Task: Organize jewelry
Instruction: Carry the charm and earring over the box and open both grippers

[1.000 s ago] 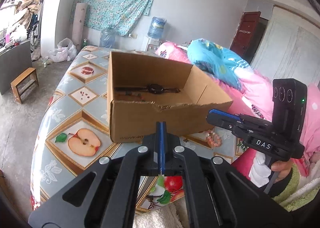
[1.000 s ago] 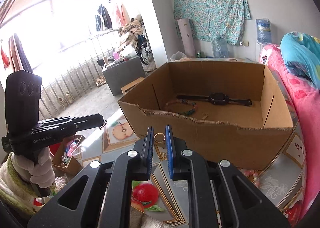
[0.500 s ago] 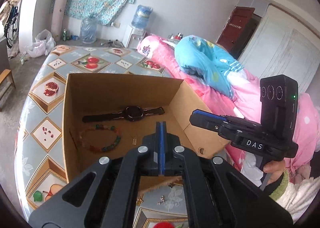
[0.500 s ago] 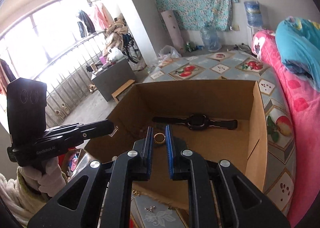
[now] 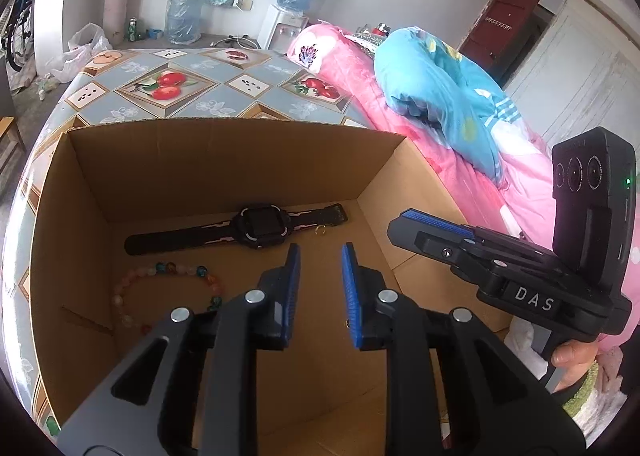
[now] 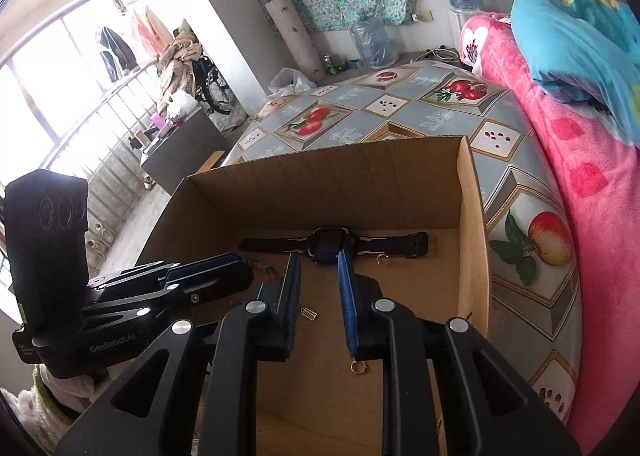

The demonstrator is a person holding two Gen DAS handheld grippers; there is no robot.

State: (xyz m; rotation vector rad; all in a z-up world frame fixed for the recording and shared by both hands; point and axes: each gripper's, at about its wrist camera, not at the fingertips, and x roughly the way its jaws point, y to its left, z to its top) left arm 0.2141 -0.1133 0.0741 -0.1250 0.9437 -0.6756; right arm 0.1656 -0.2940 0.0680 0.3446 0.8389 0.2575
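An open cardboard box [image 5: 224,159] sits on a table covered with a fruit-patterned cloth [image 5: 176,83], and both of my claws hang over it, pointing down into it.

Inside the box I count one black wristwatch [image 5: 262,225], laid flat with its strap stretched out along the far wall. There is one bracelet of coloured beads [image 5: 168,270], curled on the floor of the box. There are two small gold rings: one ring by the watch strap [image 5: 319,231], just past the strap's end, and one ring on the box floor [image 6: 357,367] nearer to me. One tiny rectangular metal piece [image 6: 308,312] also lies on the cardboard; I cannot tell what it is.

My left claw [image 5: 319,256] has its blue-padded fingers spread apart, with nothing between them. The watch lies just beyond its tips, the bracelet sits to its left and partly under its left finger, and the ring by the strap is straight ahead.

My right claw [image 6: 319,262] is also spread, gripping nothing. The ring on the box floor lies below it, just beside the base of its right finger. The small metal piece shows in the gap between its fingers. The watch lies ahead of its tips.

The two claws are side by side, close together over the box.

To my right is a bed with a pink blanket [image 6: 580,159].
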